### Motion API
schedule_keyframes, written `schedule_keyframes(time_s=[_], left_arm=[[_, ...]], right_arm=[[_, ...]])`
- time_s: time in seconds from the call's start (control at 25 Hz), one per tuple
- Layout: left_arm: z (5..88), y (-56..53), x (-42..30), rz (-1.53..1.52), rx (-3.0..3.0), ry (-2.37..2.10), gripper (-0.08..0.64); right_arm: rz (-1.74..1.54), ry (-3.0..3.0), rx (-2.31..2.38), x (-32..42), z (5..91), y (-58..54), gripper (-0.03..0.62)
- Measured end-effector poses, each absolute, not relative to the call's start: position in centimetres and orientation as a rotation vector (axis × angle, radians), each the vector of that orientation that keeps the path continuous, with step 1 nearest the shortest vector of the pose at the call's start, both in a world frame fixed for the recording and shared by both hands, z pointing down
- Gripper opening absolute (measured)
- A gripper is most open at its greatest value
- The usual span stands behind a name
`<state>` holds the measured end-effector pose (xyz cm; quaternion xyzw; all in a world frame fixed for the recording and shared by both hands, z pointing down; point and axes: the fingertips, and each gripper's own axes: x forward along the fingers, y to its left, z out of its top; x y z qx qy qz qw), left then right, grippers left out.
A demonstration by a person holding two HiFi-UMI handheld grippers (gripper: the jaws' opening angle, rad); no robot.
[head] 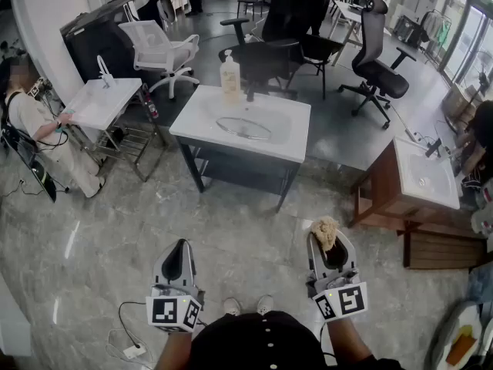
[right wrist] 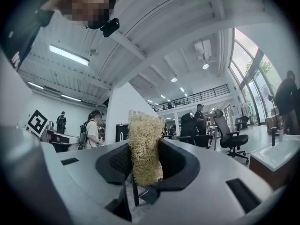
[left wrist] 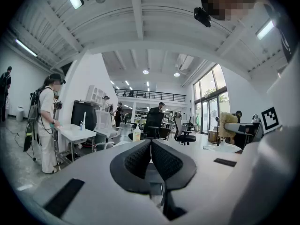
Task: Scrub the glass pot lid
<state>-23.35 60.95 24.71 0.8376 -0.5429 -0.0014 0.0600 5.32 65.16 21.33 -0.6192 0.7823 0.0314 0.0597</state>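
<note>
We stand on the open floor, well apart from the white tabletop (head: 289,141), and neither claw is anywhere near the work. The glass pot lid (head: 243,128) lies in the shallow basin sunk into that tabletop, with a soap bottle (head: 229,79) upright just behind it at the back edge. The right claw (head: 327,241) pinches a tan fibrous scrub pad (right wrist: 144,146), which sticks up past the tips (so the tool is in hand). The left claw (left wrist: 151,146) is pressed together with nothing between its jaws. We judge that scrubbing is not yet begun and only the preparation is done. Left to do: approach, steady the lid, perhaps add soap, scrub. We cannot tell from here whether the lid is wet or soapy.
</note>
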Motion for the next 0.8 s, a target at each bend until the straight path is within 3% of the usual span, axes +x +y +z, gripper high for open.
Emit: schedule_keyframes(time_s=[0.8], left_arm=[[24.8,62.9,-19.5,0.02,2.511,-1.691,0.026]], right_arm=[[0.029,2.38,-1.785,8.5,22.2,65.5,0.152]])
